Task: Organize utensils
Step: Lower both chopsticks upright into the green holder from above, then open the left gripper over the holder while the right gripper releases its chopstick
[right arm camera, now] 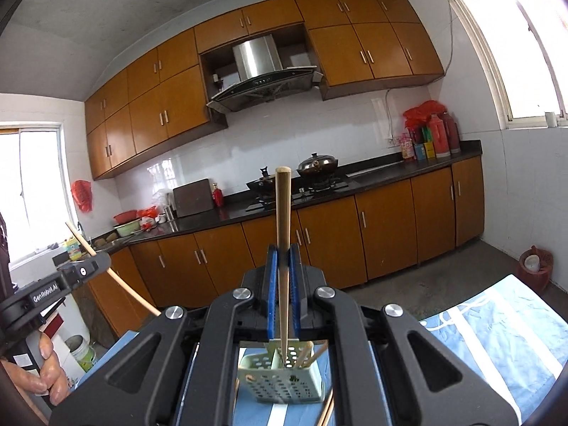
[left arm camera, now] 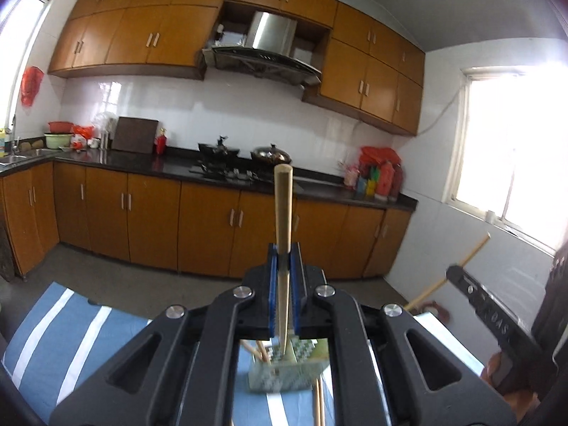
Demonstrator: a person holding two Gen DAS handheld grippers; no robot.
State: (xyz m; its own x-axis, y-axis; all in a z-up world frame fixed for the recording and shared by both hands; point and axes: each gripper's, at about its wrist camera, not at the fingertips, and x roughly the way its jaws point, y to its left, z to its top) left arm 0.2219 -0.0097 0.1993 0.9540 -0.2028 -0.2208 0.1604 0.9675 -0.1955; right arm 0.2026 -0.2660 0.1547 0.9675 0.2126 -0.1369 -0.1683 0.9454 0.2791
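My left gripper is shut on a wooden chopstick held upright, its lower tip over the pale green perforated utensil holder. My right gripper is shut on another wooden chopstick, also upright, its tip over the same holder. The holder stands on a blue-and-white striped cloth and has other chopsticks leaning in it. Each gripper shows in the other's view, the right one and the left one, each with its chopstick.
More chopsticks lie on the cloth beside the holder. Beyond are orange kitchen cabinets, a black counter with a stove and pots, a red stool on the floor and a window.
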